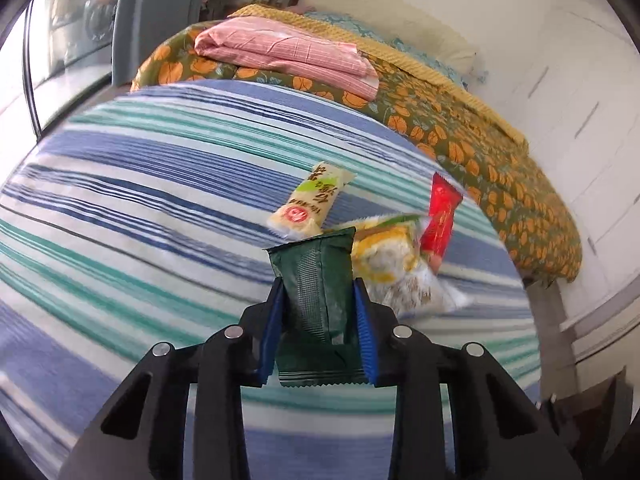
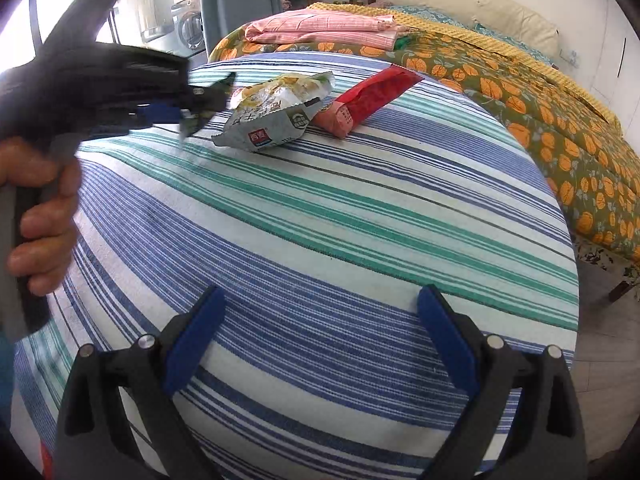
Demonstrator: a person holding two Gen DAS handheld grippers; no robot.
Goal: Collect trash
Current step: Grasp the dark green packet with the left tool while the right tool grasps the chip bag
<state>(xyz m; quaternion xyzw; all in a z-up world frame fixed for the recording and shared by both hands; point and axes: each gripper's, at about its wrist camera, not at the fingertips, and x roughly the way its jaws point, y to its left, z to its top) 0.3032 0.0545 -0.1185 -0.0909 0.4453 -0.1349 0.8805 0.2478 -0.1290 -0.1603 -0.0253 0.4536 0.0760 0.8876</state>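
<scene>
My left gripper [image 1: 319, 285] is shut on a dark green wrapper [image 1: 312, 264], which stands up between the blue pads just above the striped sheet [image 1: 160, 184]. Right behind it lie a cream and green snack bar wrapper [image 1: 310, 202], a yellow and clear snack bag [image 1: 394, 256] and a red wrapper [image 1: 442, 212]. In the right wrist view the left gripper [image 2: 182, 114] holds the green wrapper [image 2: 214, 94] beside the snack bag [image 2: 276, 116] and the red wrapper [image 2: 368, 98]. My right gripper [image 2: 323, 291] stands open over bare sheet, nearer the bed's front.
A person's hand [image 2: 44, 216] grips the left tool's handle. A folded pink cloth [image 1: 288, 52] lies on an orange-patterned green quilt [image 1: 480, 152] at the far end of the bed. The bed's right edge [image 2: 576, 280] drops to the floor. A washing machine [image 2: 188, 28] stands beyond.
</scene>
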